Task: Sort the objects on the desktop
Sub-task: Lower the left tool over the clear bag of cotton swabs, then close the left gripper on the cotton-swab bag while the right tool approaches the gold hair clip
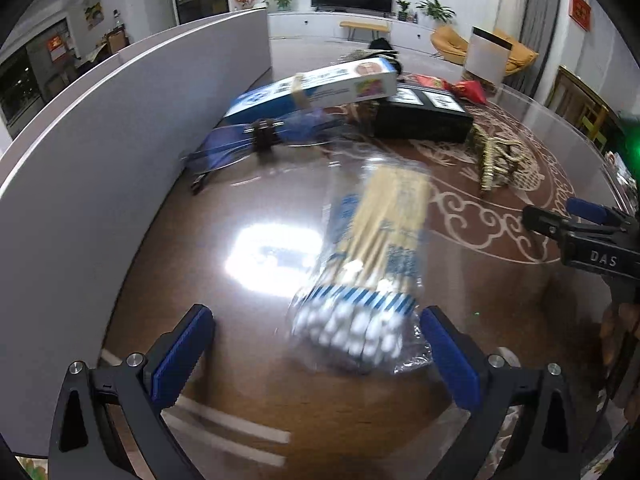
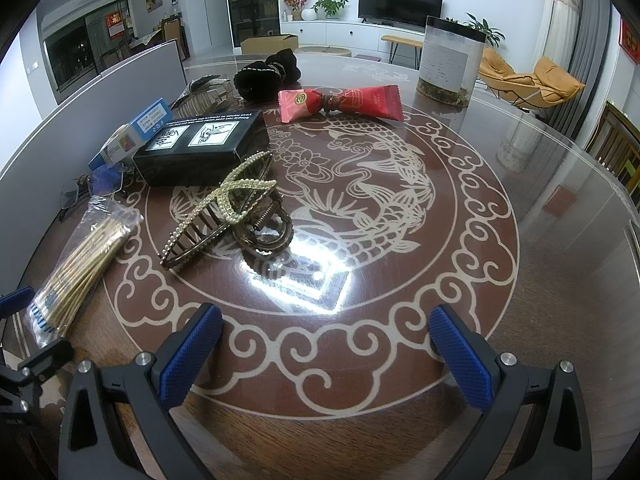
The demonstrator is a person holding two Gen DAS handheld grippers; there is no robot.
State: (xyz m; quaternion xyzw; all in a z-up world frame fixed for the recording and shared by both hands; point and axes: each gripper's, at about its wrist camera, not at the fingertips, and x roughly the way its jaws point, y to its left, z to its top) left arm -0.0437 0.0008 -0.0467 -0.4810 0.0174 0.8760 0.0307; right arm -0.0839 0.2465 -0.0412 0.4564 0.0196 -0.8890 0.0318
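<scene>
While both grippers hang over the glossy brown table (image 2: 540, 240), each has its blue-padded fingers spread wide with nothing between them. Just ahead of the left gripper (image 1: 316, 354), a clear bag of cotton swabs (image 1: 372, 264) lies on the table, blurred, its white tips towards the fingers. Beyond it sit blue-tinted glasses (image 1: 260, 136), a blue and white carton (image 1: 320, 88) and a black box (image 1: 420, 114). Ahead of the right gripper (image 2: 326, 354) rests a pearl-studded hair claw (image 2: 228, 216), apart from the fingers; farther back lie a red wrapper (image 2: 340, 102), a black scrunchie (image 2: 266, 70) and a clear jar (image 2: 450, 58).
</scene>
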